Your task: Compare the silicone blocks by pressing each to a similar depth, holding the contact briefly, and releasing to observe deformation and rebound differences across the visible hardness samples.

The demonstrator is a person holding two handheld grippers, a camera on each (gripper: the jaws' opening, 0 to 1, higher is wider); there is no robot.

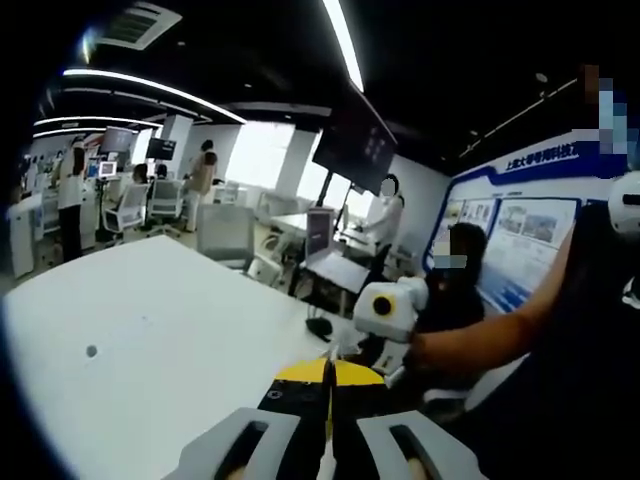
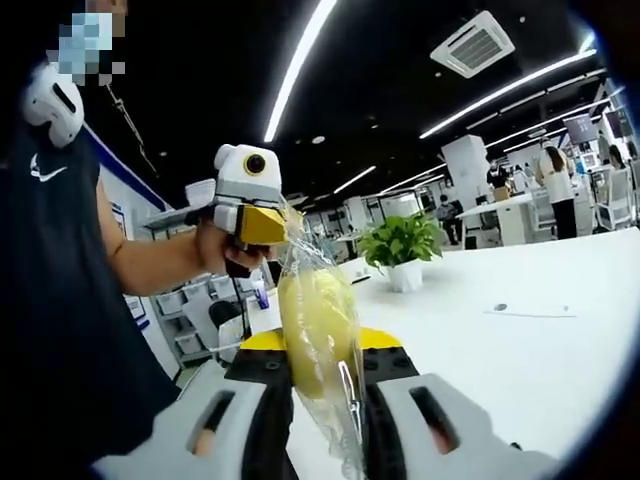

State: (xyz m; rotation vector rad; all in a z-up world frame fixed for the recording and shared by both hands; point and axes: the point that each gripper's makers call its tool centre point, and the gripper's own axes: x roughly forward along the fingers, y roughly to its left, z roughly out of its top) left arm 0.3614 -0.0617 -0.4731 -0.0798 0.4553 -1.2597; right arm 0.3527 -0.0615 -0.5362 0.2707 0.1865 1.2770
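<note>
A clear plastic bag [image 2: 322, 360] with a pale yellow silicone block [image 2: 314, 315] inside hangs stretched between both grippers above the white table [image 2: 540, 310]. My right gripper [image 2: 325, 405] is shut on the bag's lower part, black jaws pressed against its sides. My left gripper [image 2: 272, 228], held in a hand at upper left, pinches the bag's top. In the left gripper view, my left gripper [image 1: 328, 390] is shut, with a thin sliver of the bag [image 1: 329, 362] showing edge-on between the jaws. The right gripper [image 1: 386, 310] sits just beyond, held by a bare arm [image 1: 480, 335].
The white table [image 1: 150, 320] stretches away to the left, with a small dark dot [image 1: 91, 351] on it. A potted plant [image 2: 402, 245] stands on the table's far side. The person's dark torso [image 2: 60, 330] is close. Chairs, desks and people fill the office behind.
</note>
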